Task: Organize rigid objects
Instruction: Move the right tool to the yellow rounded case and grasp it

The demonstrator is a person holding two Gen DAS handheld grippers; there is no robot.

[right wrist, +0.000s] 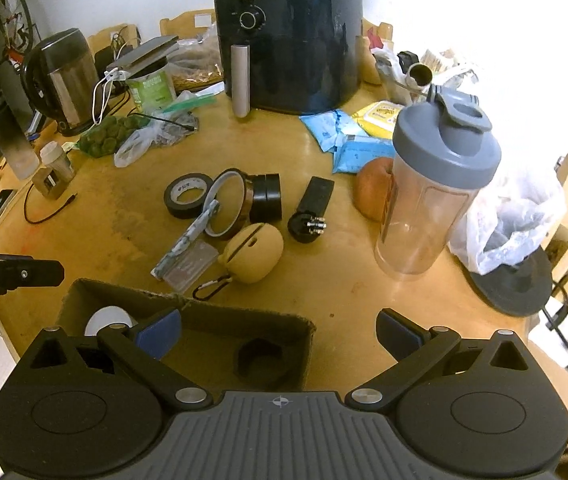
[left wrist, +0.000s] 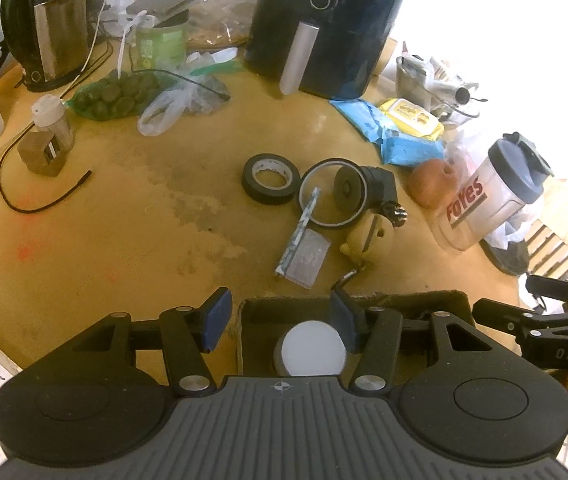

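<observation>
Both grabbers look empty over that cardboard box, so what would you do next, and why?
Probably reach the right hand-held gripper forward to the tan case. Both grippers are open and empty, the cardboard box already holds a white disc, and the case lies closest beyond its rim.

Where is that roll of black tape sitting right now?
The black tape roll lies flat near the middle of the table, left of the thin clear ring that it touches, well beyond the cardboard box.

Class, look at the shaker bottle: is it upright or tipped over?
Upright. The shaker bottle stands on its base on the table, grey lid on top.
</observation>
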